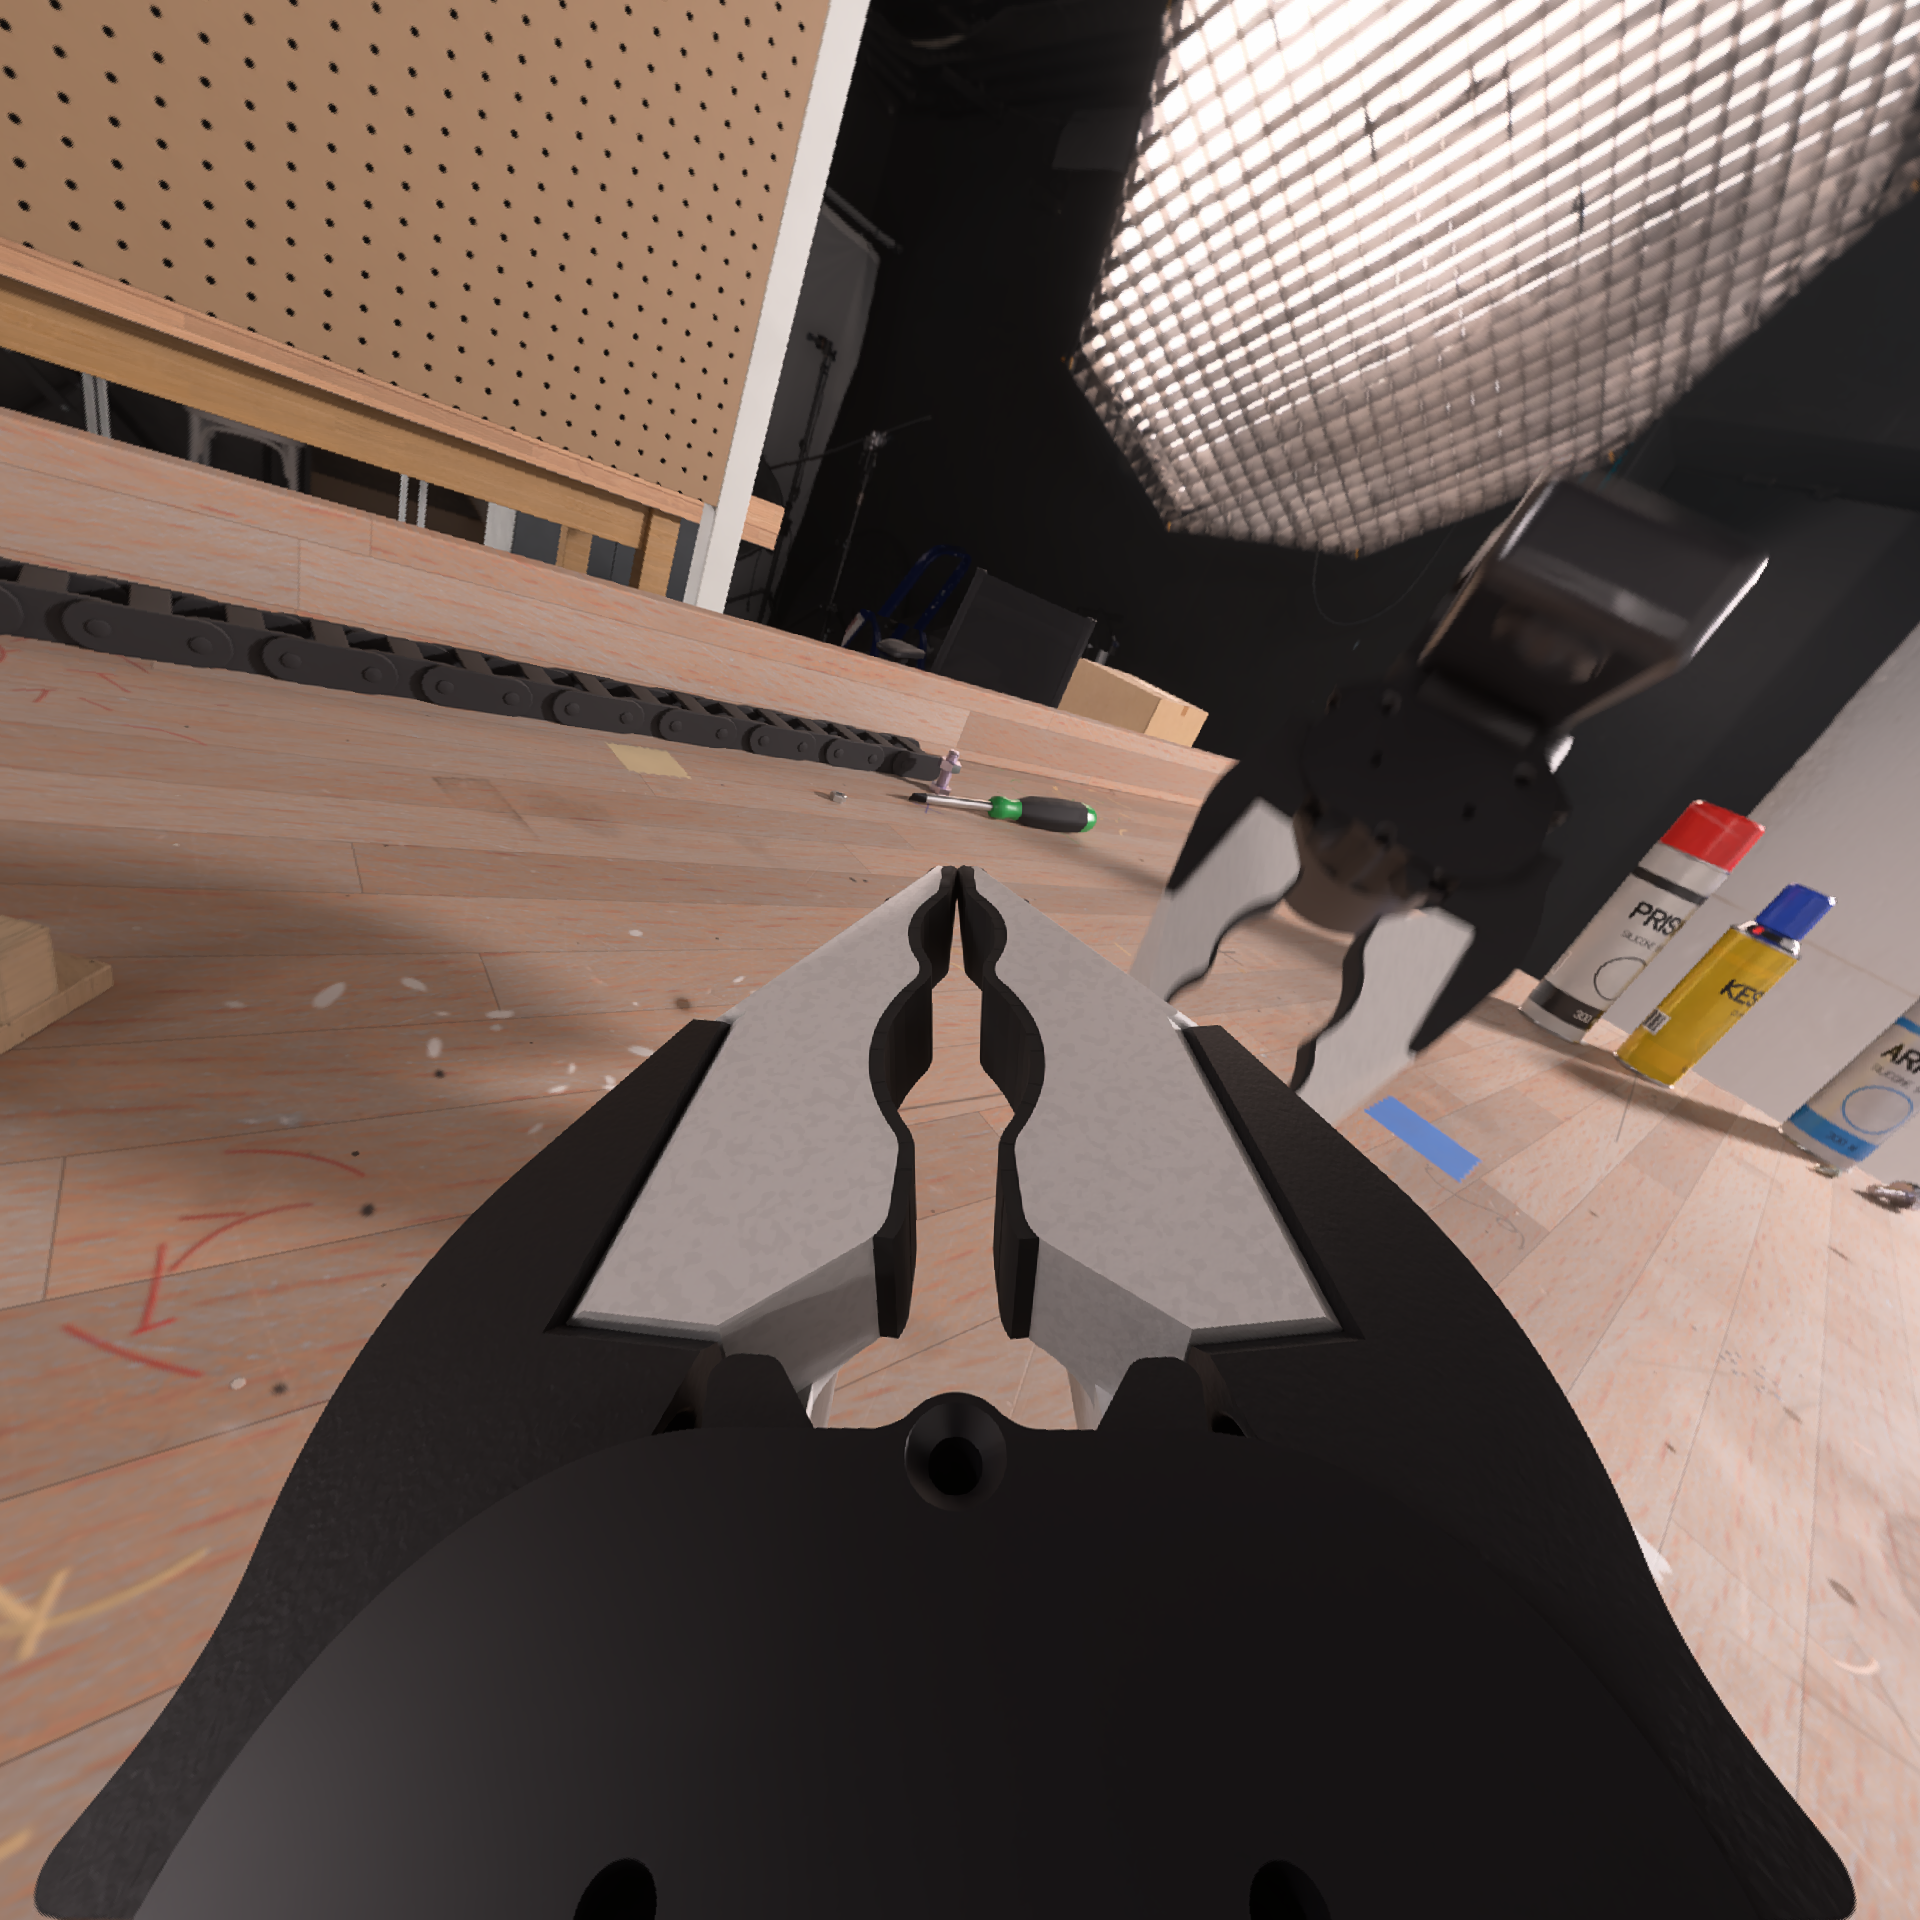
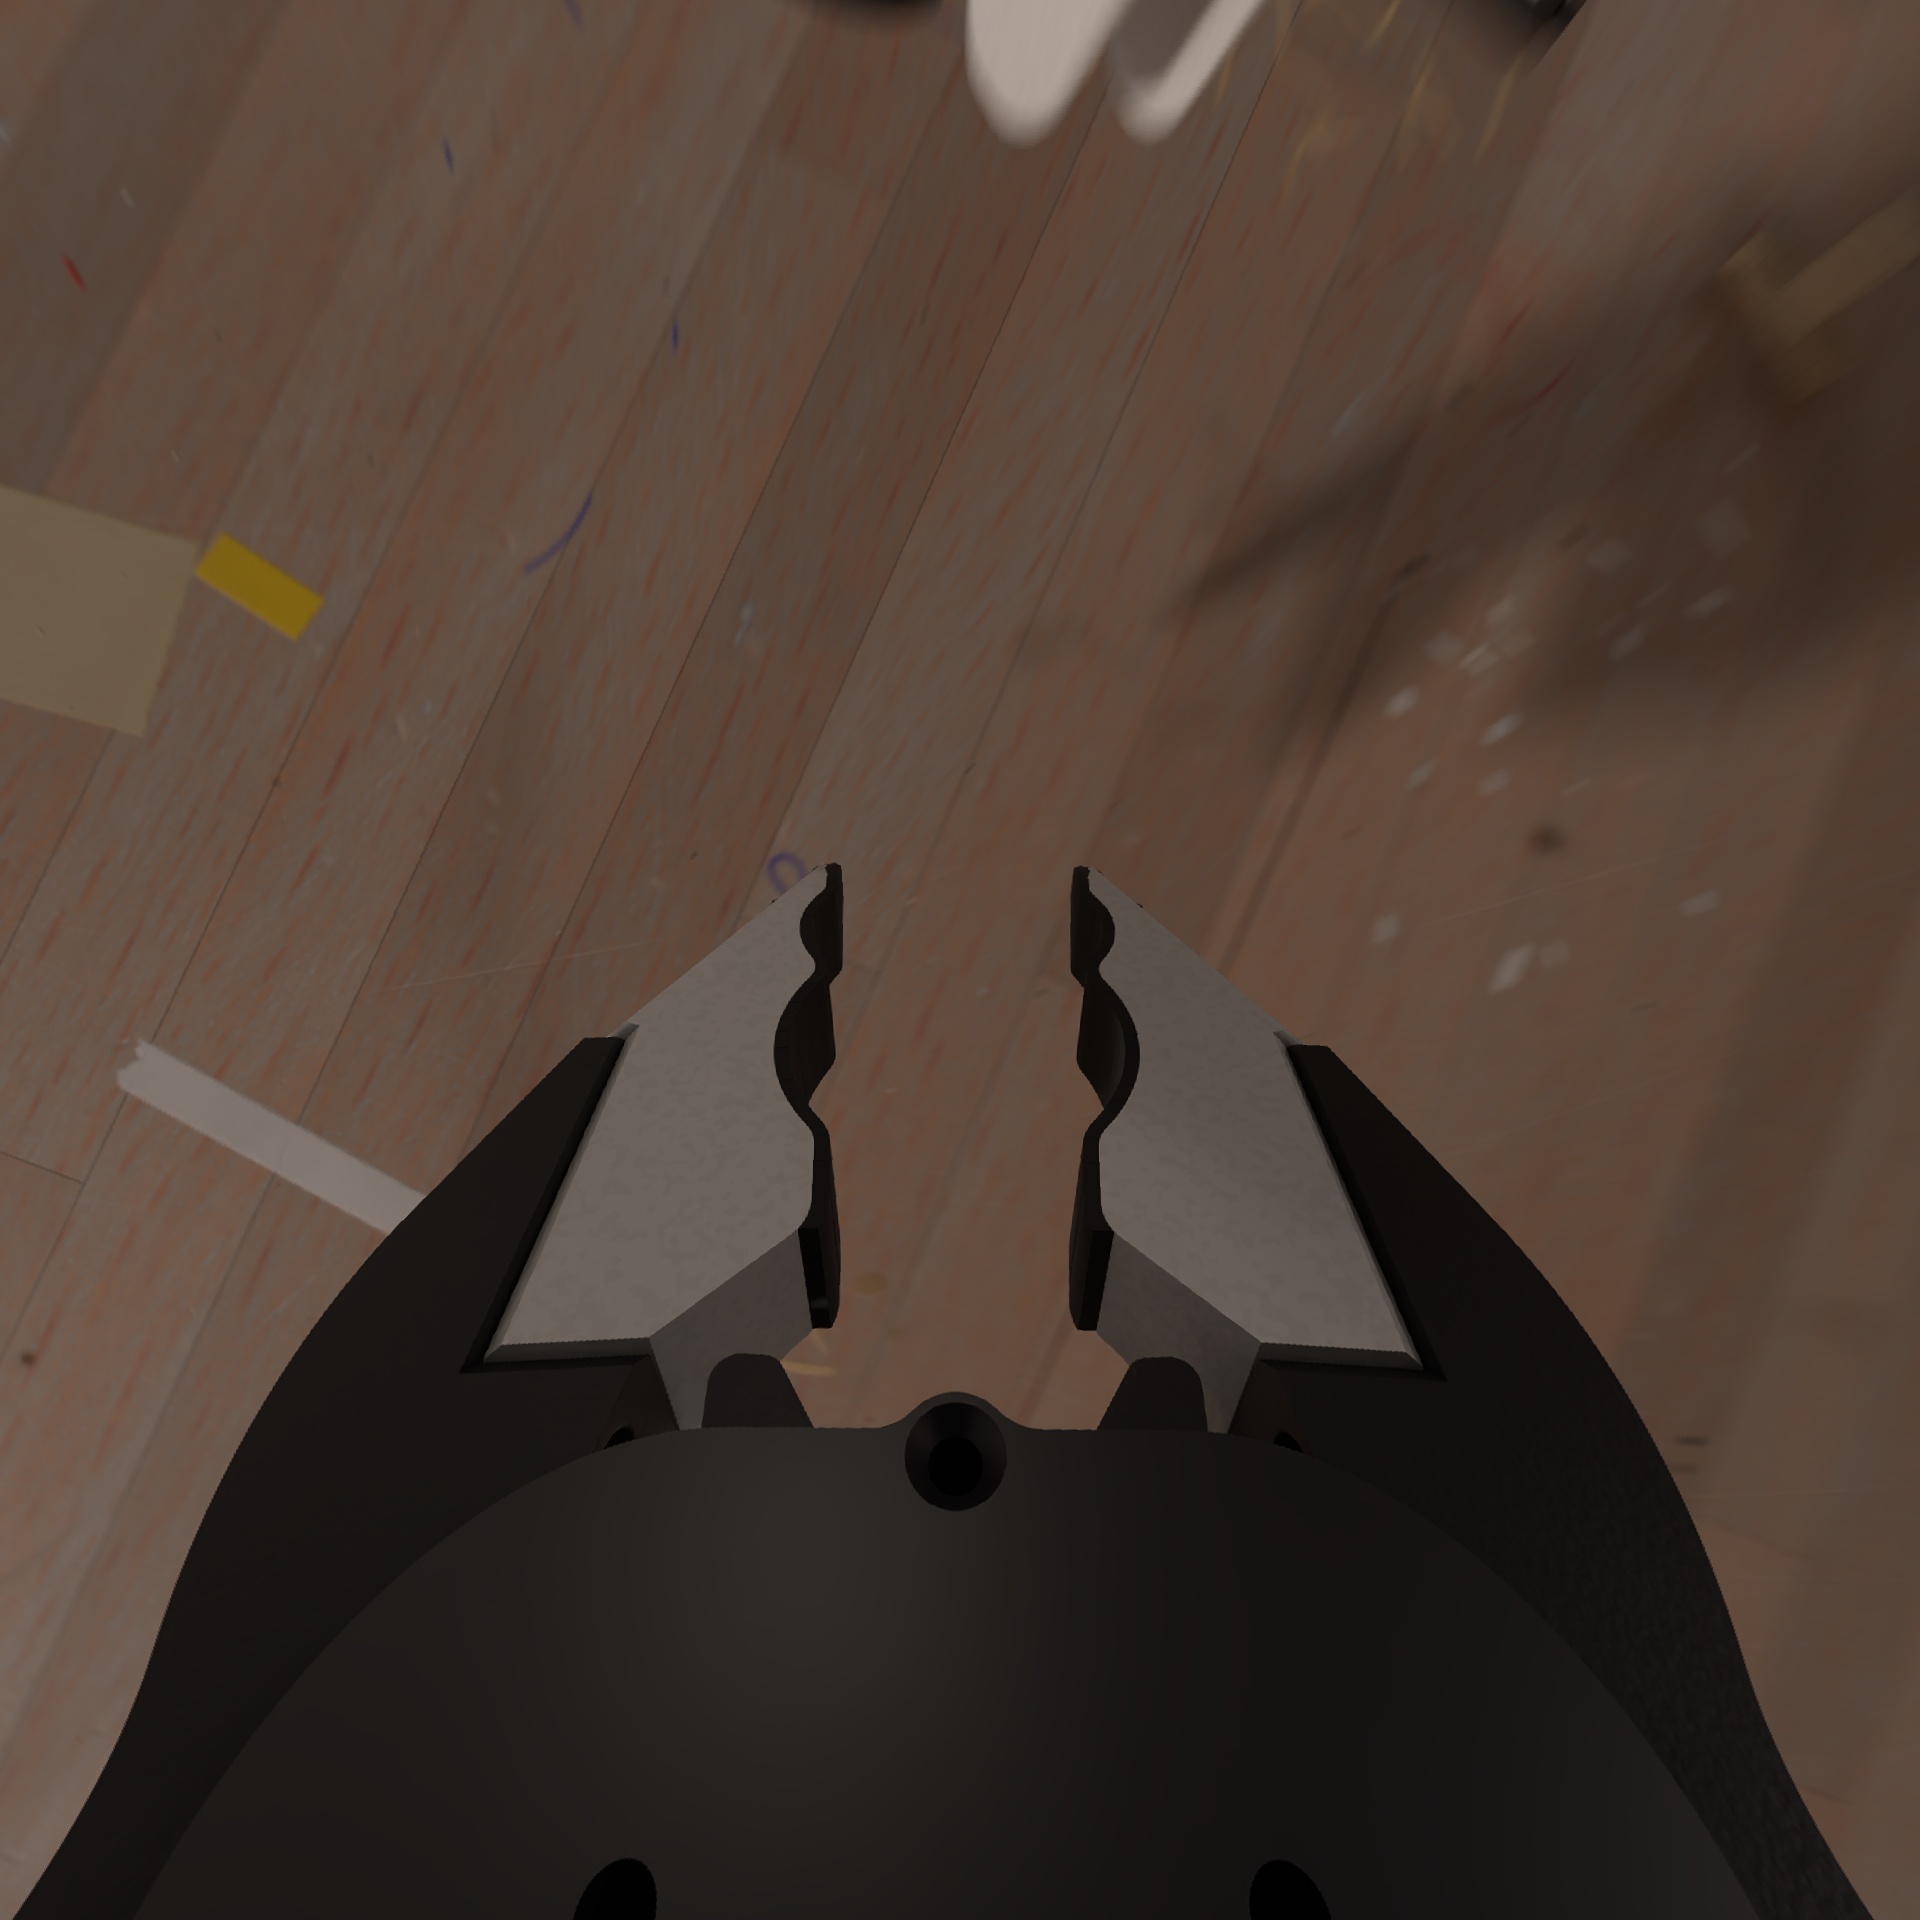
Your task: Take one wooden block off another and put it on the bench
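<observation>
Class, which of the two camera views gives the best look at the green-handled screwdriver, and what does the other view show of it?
The left wrist view. The green-handled screwdriver lies on the bench in sharp focus, beyond the shut left gripper, near the chain's end. The right wrist view shows none of it, only bench boards and tape.

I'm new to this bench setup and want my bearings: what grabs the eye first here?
The left tool, shut and empty, points across the wooden bench. The right tool hangs open above a blue tape strip, beside three spray cans. A green-handled screwdriver lies by a black chain.
</observation>
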### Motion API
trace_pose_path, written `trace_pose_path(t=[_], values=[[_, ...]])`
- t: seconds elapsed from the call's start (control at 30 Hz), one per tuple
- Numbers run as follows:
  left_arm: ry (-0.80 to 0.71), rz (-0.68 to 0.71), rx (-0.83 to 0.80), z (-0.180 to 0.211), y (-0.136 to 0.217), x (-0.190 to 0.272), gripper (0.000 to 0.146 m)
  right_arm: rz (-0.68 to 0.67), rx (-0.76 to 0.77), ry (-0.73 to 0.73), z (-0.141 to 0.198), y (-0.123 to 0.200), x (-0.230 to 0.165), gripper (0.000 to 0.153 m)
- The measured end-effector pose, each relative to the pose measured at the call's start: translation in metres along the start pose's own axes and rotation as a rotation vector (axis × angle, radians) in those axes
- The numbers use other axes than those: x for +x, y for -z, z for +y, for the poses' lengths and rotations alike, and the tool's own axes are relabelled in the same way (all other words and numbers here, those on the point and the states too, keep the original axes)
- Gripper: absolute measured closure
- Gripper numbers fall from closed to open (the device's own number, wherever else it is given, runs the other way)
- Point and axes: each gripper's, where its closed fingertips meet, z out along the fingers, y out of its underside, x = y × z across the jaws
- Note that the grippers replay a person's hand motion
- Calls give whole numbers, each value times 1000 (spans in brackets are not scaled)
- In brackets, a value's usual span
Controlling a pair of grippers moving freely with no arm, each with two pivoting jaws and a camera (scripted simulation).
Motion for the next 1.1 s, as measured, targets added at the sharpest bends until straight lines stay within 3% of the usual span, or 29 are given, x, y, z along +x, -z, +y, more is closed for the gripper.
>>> trace_pose_path(t=[0.2, 0.27, 0.37, 0.5, 0.63, 0.83, 1.1], values=[[38, 50, 5, 5, -5, 2, 146, 110, 63, 258, -99, 61, 102, 110], [27, 78, -8, 8, -6, 4, 146, 113, -4, 386, -125, 53, 147, 114], [5, 145, -6, 8, -5, 11, 146, 18, -107, 533, -144, 8, 198, 116], [-32, 235, 13, 7, -2, 22, 146, -130, -280, 640, -138, -67, 231, 111], [-42, 259, -15, 13, -2, 21, 146, -174, -402, 666, -123, -112, 238, 109], [-18, 277, -2, 13, 0, 19, 146, -173, -480, 618, -104, -131, 243, 111], [-48, 276, -2, 12, 1, 22, 146, -201, -465, 567, -103, -134, 239, 138]])
